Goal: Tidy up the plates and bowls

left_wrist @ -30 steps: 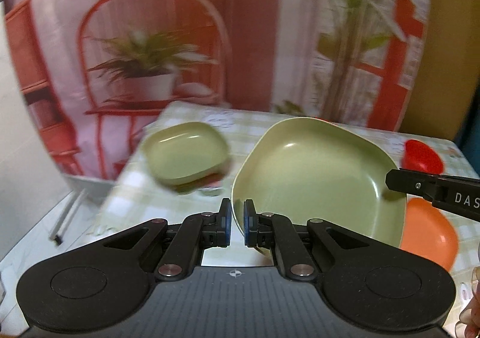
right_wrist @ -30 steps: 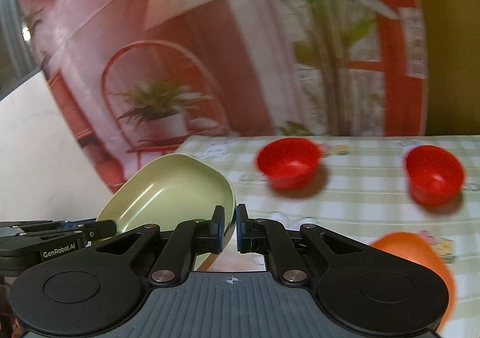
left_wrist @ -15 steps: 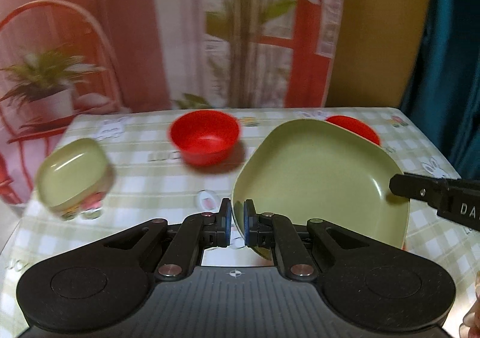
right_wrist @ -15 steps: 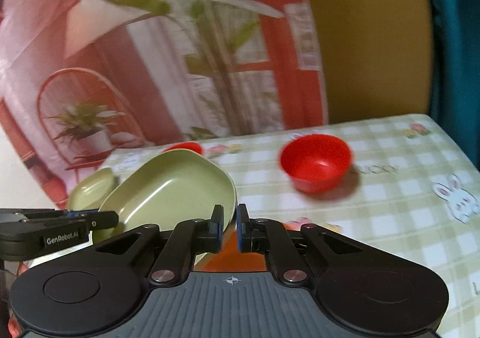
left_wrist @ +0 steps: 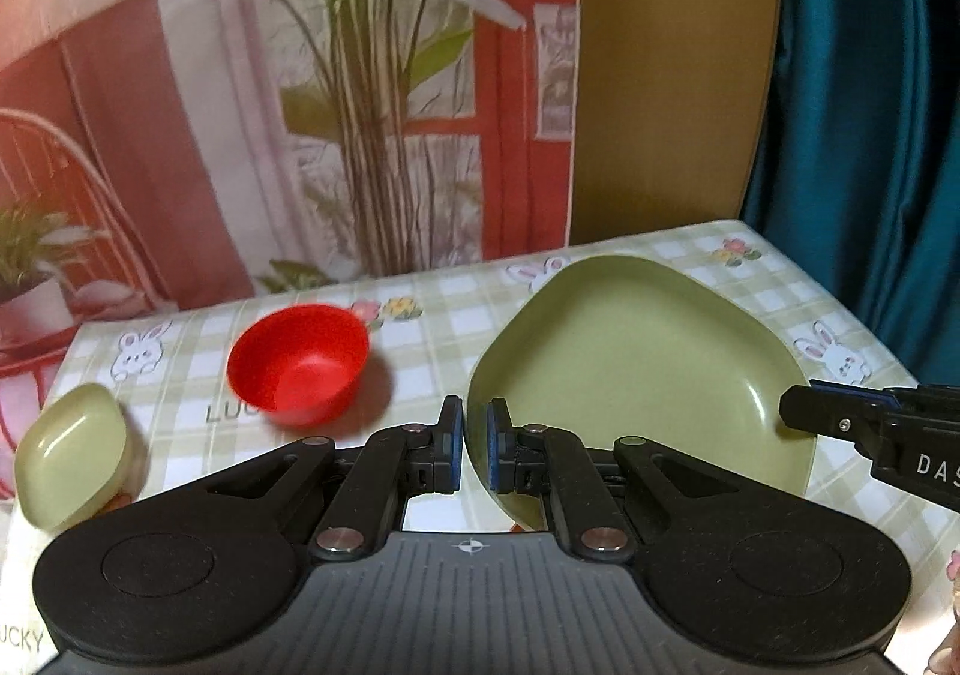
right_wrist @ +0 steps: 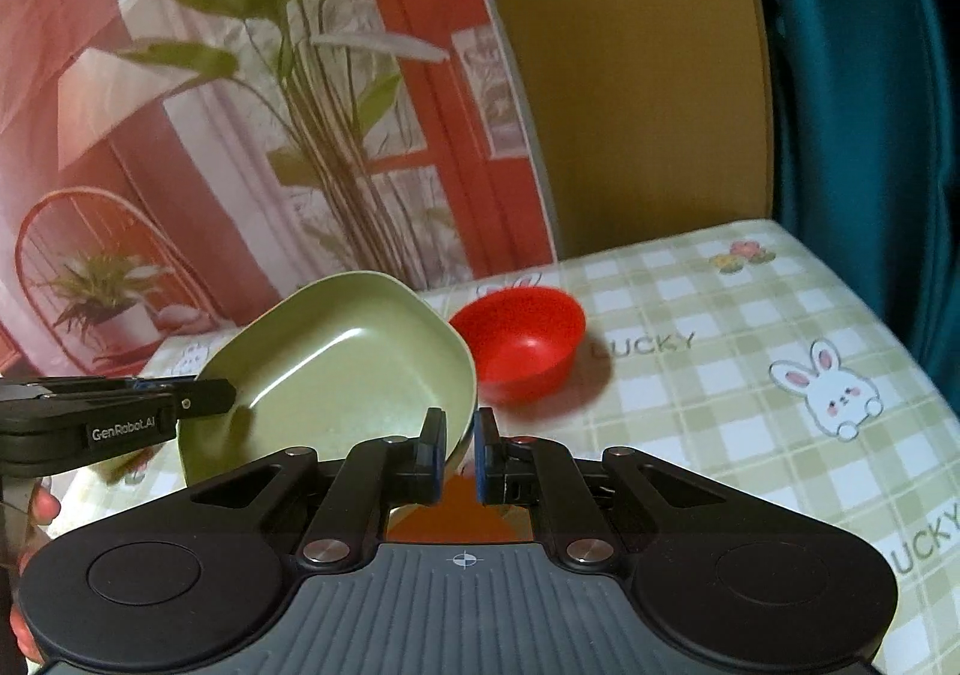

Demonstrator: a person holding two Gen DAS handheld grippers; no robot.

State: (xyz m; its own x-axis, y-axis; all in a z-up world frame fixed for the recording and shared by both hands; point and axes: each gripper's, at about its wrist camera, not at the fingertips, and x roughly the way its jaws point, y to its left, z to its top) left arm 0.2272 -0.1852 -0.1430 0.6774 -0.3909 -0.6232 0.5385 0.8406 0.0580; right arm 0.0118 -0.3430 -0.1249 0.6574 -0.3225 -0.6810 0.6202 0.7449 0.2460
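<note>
A large green plate [left_wrist: 636,369] is held up over the table between both grippers. My left gripper [left_wrist: 475,450] is shut on its near-left rim. My right gripper [right_wrist: 459,453] is shut on the opposite rim of the same plate [right_wrist: 336,369]. A red bowl [left_wrist: 298,356] stands on the table left of the plate in the left wrist view. A red bowl [right_wrist: 521,342] also shows just beyond the plate in the right wrist view. A small green plate [left_wrist: 71,453] lies at the table's left edge. An orange dish [right_wrist: 456,516] shows under my right gripper, mostly hidden.
The table [right_wrist: 750,375] has a green checked cloth with rabbit prints. A printed backdrop [left_wrist: 300,75] hangs behind it, and a teal curtain [left_wrist: 870,105] is on the right. The table's right edge lies close to the curtain.
Both grippers have swung to the right with the large green plate held between them. The small green plate and the red bowl have slid leftward in the views.
</note>
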